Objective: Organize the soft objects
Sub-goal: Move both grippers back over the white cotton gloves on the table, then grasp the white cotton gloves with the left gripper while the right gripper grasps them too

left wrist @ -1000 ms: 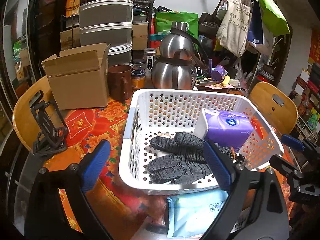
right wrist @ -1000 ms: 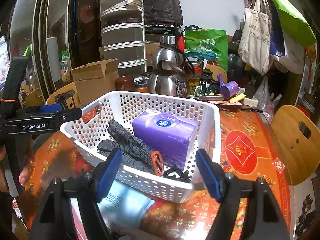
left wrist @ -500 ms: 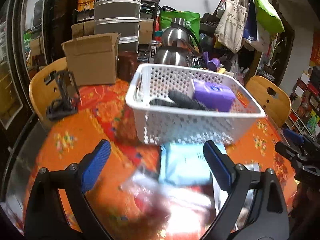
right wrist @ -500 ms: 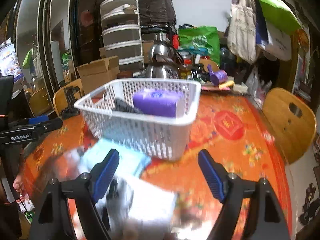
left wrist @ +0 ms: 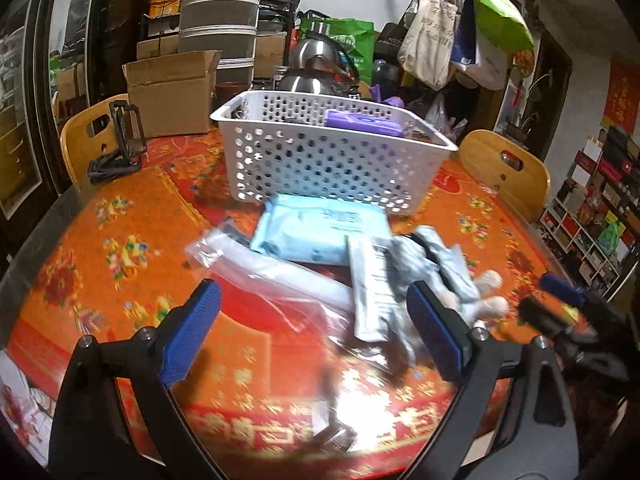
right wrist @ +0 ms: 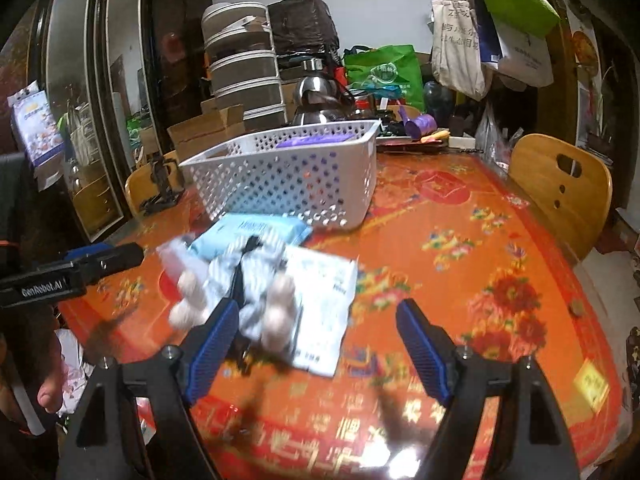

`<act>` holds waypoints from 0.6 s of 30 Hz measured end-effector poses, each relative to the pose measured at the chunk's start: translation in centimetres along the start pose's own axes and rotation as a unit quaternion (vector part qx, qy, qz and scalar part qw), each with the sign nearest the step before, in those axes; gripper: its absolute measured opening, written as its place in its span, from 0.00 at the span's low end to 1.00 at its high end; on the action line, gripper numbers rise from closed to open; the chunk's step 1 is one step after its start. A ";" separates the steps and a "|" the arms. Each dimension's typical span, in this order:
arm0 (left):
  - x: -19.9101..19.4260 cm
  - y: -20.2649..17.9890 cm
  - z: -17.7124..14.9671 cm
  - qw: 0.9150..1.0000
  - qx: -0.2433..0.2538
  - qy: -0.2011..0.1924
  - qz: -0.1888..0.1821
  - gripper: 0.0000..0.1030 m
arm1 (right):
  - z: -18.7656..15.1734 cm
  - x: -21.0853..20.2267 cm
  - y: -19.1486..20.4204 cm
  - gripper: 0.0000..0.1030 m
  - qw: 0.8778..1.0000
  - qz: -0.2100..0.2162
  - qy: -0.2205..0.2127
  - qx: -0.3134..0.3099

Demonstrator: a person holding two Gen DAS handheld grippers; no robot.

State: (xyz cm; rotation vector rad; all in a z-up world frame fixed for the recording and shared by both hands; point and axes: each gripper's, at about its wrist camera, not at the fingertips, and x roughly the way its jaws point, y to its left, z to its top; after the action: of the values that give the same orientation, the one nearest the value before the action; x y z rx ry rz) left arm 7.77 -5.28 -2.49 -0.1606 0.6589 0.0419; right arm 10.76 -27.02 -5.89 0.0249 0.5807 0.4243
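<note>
In the left wrist view, the left gripper [left wrist: 312,324] hung with jaws released and empty over a crinkly clear bag [left wrist: 260,276] and a flat grey pouch [left wrist: 372,284]. A pillowy pale-blue pack [left wrist: 316,230] lay against the perforated white basket [left wrist: 320,160] on the bench [left wrist: 120,240].

In the right wrist view, the right gripper [right wrist: 316,336] was likewise spread and empty just beside a striped plush toy [right wrist: 248,284]. Judged step: choosing the next soft item; next, closing gently around yielding fabric.
</note>
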 end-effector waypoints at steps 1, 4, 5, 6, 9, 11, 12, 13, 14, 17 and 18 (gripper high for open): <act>-0.4 -0.4 -0.4 1.000 0.000 -0.003 -0.002 0.90 | -0.4 -0.2 0.1 0.78 1.000 0.000 -0.001 -0.001; -1.0 -2.1 -1.4 1.000 0.016 -0.005 -0.001 0.90 | -1.1 -0.3 0.3 0.67 1.000 0.014 -0.004 0.003; -1.1 -2.8 -1.9 1.000 0.023 -0.005 -0.007 0.90 | -1.2 -0.3 0.3 0.64 1.000 0.014 -0.003 0.002; -1.0 -3.2 -1.7 1.000 0.029 -0.004 -0.007 0.90 | -1.3 -0.3 0.4 0.55 1.000 0.014 -0.003 0.001; -0.8 -4.9 -2.3 0.999 0.049 -0.003 -0.010 0.90 | -1.4 0.1 0.4 0.49 1.000 0.025 0.001 0.004; -0.5 -5.5 -2.5 0.998 0.055 0.003 -0.007 0.90 | -1.4 0.3 0.5 0.48 1.000 0.030 0.001 0.005; -0.3 -5.6 -2.4 0.998 0.055 0.005 -0.013 0.90 | -1.4 0.4 0.6 0.46 0.999 0.033 0.001 0.005; -0.1 -5.7 -2.5 0.998 0.054 0.007 -0.017 0.90 | -1.3 0.5 0.7 0.43 0.999 0.036 0.002 0.005; 0.1 -5.9 -2.5 0.998 0.056 0.008 -0.017 0.90 | -1.3 0.6 0.8 0.42 0.999 0.039 0.002 0.004; 0.7 -6.5 -2.7 0.997 0.069 0.012 -0.018 0.86 | -1.2 1.2 1.2 0.34 0.999 0.045 0.006 0.001; 0.9 -6.6 -2.8 0.997 0.072 0.013 -0.017 0.82 | -1.1 1.3 1.3 0.30 0.999 0.046 0.007 0.000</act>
State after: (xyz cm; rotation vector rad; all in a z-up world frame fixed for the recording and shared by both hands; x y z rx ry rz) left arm 7.42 -12.28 -4.32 -0.0324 0.6818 -0.0401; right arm 10.66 -25.46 -7.37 0.0483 0.5953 0.5146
